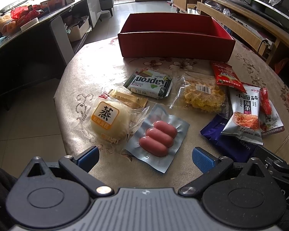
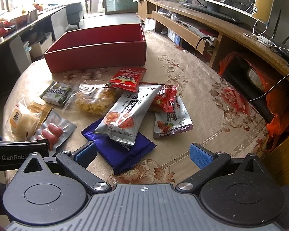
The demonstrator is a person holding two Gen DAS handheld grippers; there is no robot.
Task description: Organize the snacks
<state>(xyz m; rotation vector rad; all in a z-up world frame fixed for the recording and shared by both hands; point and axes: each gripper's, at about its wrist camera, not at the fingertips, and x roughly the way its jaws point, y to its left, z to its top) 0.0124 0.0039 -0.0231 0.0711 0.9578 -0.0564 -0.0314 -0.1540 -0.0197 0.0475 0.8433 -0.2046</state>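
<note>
Snacks all loose mid-surface; red box (image 1: 175, 44) at far edge, apparently empty. Nothing sorted yet. Left tool (image 1: 144, 156) over sausage pack (image 1: 158, 140), right tool (image 2: 143, 155) over purple wafer (image 2: 123, 152), both wide open, holding nothing.

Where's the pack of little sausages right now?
The sausage pack lies on the table's near edge, just ahead of the left gripper, right of the steamed cake.

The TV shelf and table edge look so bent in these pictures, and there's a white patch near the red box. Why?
Left wrist view: fisheye bowing curves the shelf; window glare whitens the tablecloth beside the red box. Right wrist view: same bowing on the shelf, blown-out windows top left, snacks sharp.
</note>
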